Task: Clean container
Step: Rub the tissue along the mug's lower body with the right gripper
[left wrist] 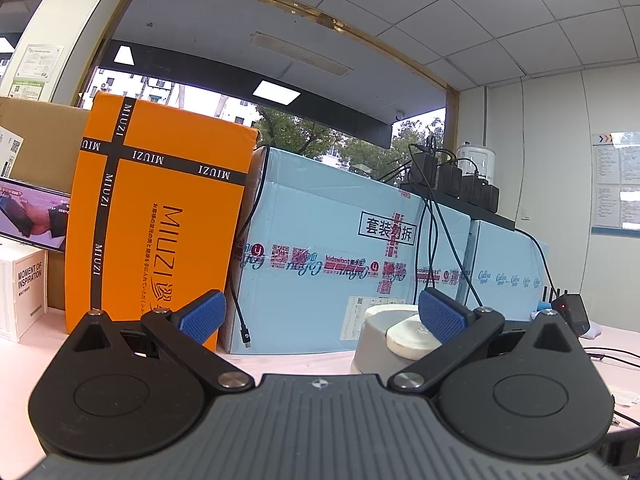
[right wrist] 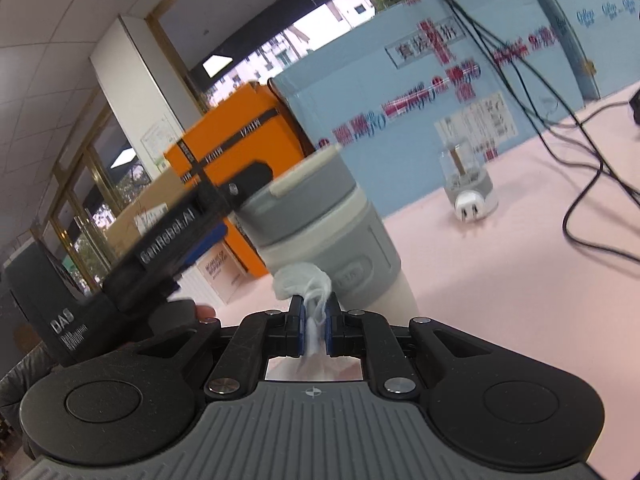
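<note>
The container is a grey cup with a cream band and a grey-and-cream lid (right wrist: 320, 216); its top also shows in the left wrist view (left wrist: 394, 332). My right gripper (right wrist: 315, 320) is shut on a crumpled white tissue (right wrist: 306, 280), which presses against the cup's lower side. My left gripper (left wrist: 320, 312) is open, its right blue pad (left wrist: 440, 316) next to the lid and its left pad (left wrist: 202, 314) well apart. In the right wrist view the left gripper (right wrist: 188, 232) sits beside the cup's upper left.
An orange MIUZI box (left wrist: 160, 216) and light blue cartons (left wrist: 328, 248) stand close behind on the pink table (right wrist: 500, 280). Black cables (right wrist: 580, 184) trail at the right. A clear jar with a white plug (right wrist: 470, 196) stands further back. Chargers (left wrist: 452, 180) sit on the carton.
</note>
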The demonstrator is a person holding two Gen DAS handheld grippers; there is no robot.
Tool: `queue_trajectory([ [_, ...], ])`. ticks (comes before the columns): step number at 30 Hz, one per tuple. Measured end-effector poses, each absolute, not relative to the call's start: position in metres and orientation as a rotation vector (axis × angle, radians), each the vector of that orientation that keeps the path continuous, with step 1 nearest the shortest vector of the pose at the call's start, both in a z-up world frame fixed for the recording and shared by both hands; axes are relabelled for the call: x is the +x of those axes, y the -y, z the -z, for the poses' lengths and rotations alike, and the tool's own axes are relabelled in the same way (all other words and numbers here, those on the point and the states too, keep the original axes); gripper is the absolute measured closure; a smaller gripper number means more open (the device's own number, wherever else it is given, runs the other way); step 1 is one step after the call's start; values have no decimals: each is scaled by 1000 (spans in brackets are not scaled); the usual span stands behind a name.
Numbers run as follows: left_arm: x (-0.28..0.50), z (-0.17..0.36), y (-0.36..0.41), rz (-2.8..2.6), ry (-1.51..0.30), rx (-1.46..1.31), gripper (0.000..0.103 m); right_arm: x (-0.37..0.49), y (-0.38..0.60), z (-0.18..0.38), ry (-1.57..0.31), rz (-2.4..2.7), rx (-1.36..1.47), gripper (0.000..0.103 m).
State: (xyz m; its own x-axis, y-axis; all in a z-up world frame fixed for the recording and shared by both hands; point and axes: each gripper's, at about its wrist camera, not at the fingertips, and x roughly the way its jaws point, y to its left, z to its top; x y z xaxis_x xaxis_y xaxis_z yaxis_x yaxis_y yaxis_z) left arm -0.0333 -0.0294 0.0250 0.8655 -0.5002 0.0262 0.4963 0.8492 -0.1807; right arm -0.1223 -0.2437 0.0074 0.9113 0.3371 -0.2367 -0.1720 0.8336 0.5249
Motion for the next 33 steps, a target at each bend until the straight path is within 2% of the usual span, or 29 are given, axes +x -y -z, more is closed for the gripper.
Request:
queue_trajectory([
  [15, -32, -25, 29, 525, -22, -185, 0, -112, 238, 16, -414, -266, 516, 94],
  [26, -30, -25, 29, 526, -23, -187, 0, -126, 243, -15, -297, -260, 475, 94],
  [33, -30, -25, 29, 526, -25, -190, 0, -122, 245, -6, -325, -248, 476, 94],
])
